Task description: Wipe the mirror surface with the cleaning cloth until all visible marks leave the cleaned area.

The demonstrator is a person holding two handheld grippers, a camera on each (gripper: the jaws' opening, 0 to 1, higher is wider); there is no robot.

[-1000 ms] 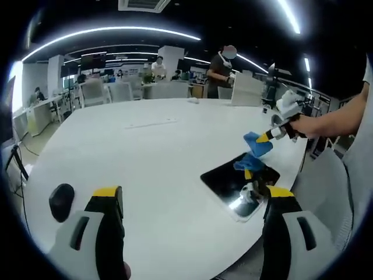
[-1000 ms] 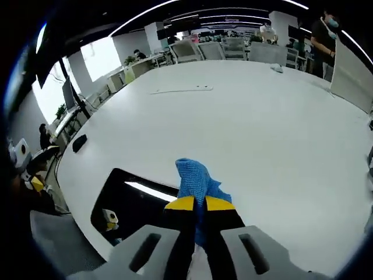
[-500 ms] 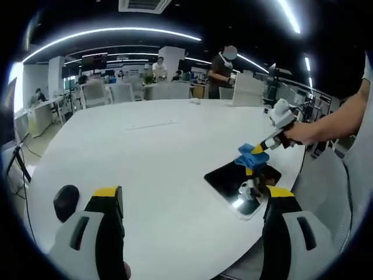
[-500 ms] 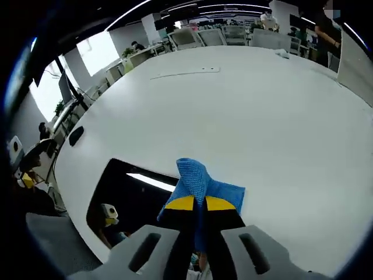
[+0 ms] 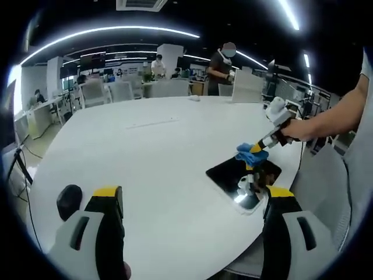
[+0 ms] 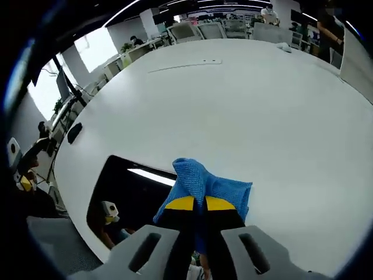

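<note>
Cloth (image 6: 205, 185), blue and bunched, sits pinched in right tongs (image 6: 194, 203) over dark mirror (image 6: 125, 195); left tongs (image 5: 192, 195) gape wide.

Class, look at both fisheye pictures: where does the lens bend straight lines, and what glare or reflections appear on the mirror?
Left gripper view: ceiling light strips curve into arcs, and the white table bulges; the mirror carries a bright glare spot near its close corner. Right gripper view: the mirror looks dark, reflecting one light streak and a gripper, with the blue cloth sharp at its edge.
</note>
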